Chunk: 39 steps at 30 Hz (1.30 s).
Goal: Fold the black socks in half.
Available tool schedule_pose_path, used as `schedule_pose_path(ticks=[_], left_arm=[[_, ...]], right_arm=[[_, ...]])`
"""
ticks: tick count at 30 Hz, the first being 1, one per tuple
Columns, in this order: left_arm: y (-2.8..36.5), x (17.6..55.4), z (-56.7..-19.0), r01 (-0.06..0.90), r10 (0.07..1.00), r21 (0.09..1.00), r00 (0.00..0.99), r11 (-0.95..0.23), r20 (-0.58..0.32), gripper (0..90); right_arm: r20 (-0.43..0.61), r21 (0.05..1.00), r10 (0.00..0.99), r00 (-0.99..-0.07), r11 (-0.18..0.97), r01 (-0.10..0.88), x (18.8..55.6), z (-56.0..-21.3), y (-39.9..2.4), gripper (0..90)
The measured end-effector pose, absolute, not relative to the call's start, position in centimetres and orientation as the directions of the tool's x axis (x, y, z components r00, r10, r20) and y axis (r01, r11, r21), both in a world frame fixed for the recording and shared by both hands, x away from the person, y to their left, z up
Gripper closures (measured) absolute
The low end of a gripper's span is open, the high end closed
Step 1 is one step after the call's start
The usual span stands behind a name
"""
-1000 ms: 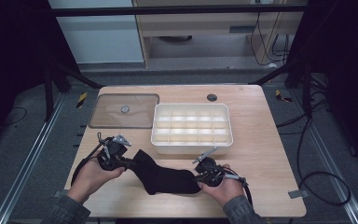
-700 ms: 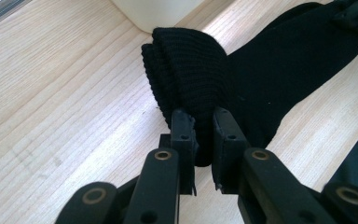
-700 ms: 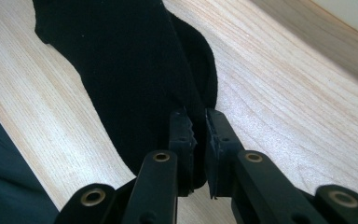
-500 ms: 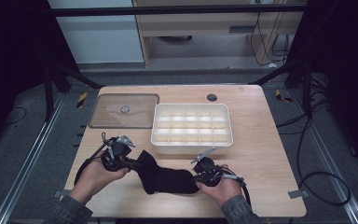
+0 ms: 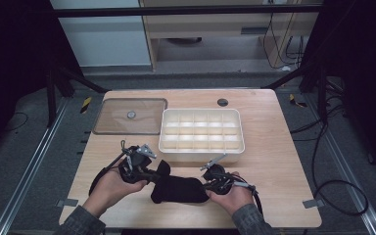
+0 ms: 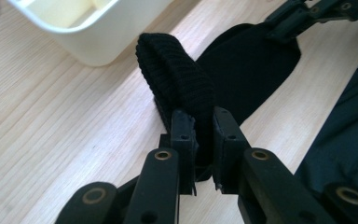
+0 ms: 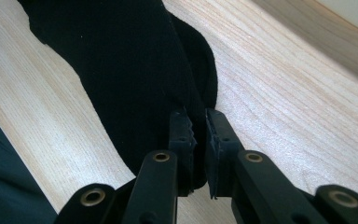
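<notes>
A black sock [image 5: 178, 188] lies on the wooden table [image 5: 274, 147] near its front edge, between my two hands. My left gripper [image 5: 152, 172] is shut on the sock's ribbed cuff [image 6: 182, 84], which stands folded up between the jaws. My right gripper [image 5: 206, 186] is shut on the sock's other end [image 7: 186, 100], pinching the fabric edge down at the tabletop. In the left gripper view the right gripper [image 6: 303, 18] shows at the far end of the sock [image 6: 251, 65].
A cream compartment tray [image 5: 201, 133] sits just behind the sock, its corner [image 6: 98, 32] close to my left gripper. A clear lid [image 5: 129, 116] lies at the back left. A dark round hole [image 5: 222, 102] marks the table's back edge.
My left gripper has carried the cuff to the right, toward the other hand, so the sock has bunched shorter. The right gripper has stayed put.
</notes>
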<state>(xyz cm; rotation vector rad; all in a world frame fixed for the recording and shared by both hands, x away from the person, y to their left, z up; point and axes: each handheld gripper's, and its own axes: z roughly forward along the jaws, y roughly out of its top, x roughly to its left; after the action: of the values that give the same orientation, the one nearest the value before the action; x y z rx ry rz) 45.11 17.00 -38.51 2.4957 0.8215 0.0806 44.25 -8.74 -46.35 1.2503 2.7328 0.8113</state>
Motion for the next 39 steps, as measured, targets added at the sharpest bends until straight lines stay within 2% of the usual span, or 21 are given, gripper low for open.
schedule_pose_path(ticks=[19,29,39], left_arm=[[11.2,44.2,-41.4,0.500,0.496,0.435,0.858,-0.749,-0.133,80.1],[9.8,44.2,-42.8,0.498,0.493,0.411,0.861,-0.763,-0.128,79.7],[9.9,44.3,-43.5,0.525,0.516,0.441,0.843,-0.728,-0.152,78.7]], right_arm=[[0.197,0.467,0.708,-0.678,0.540,0.700,44.5,-46.4,-8.9,82.4],[0.206,0.464,0.712,-0.671,0.532,0.708,44.5,-46.7,-8.8,82.3],[0.212,0.461,0.716,-0.665,0.527,0.714,44.6,-47.1,-8.9,81.8]])
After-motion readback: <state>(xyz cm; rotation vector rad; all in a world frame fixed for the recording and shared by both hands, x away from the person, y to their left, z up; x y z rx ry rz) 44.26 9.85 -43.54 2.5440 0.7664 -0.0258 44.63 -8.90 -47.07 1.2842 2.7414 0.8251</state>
